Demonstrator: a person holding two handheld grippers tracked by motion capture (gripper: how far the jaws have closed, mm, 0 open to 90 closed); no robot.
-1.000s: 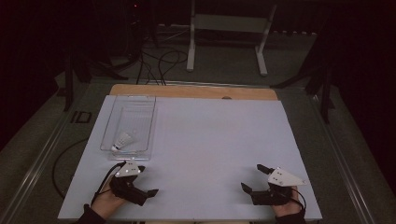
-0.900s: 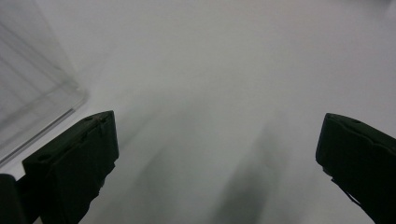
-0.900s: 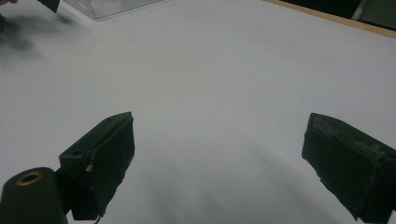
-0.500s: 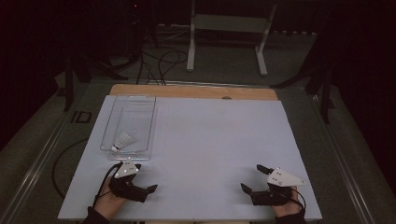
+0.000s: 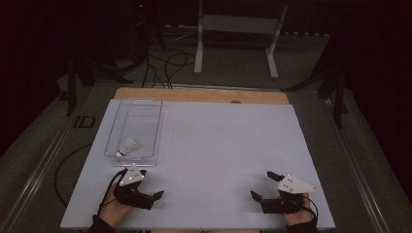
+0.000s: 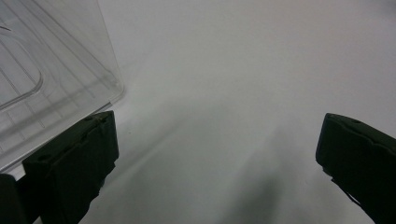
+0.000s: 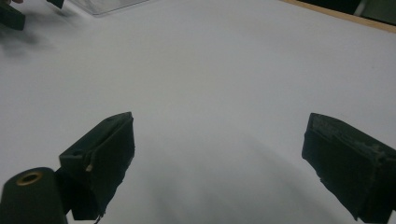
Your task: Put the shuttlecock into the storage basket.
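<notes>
The fingers [image 6: 70, 172] of the left gripper [image 5: 141, 193] stand wide apart and hold nothing; in the left gripper view only bare white table shows between them. One of these fingers lies just beside the near corner of the clear plastic tray [image 6: 42, 84], but I cannot tell if it touches the tray. The fingers [image 7: 100, 161] of the right gripper [image 5: 265, 187] are also spread wide and empty, with the white surface between them in the right gripper view.

In the high view the left gripper rests low at the near left part of the table [image 5: 218, 145], held by the person's left hand [image 5: 114, 208]. It sits just in front of the near short edge of the tray [image 5: 112, 133]. The right gripper is at the near right part of the table, held by the right hand [image 5: 296, 216], and it is well apart from the left one.

The shuttlecock [image 5: 127, 146] lies on its side inside the tray, in the near end of it, close to the left gripper. Its white feather part points away from the person and its small base points to the near left corner. The tray stands along the left side of the table, with its long side going away from the person.
</notes>
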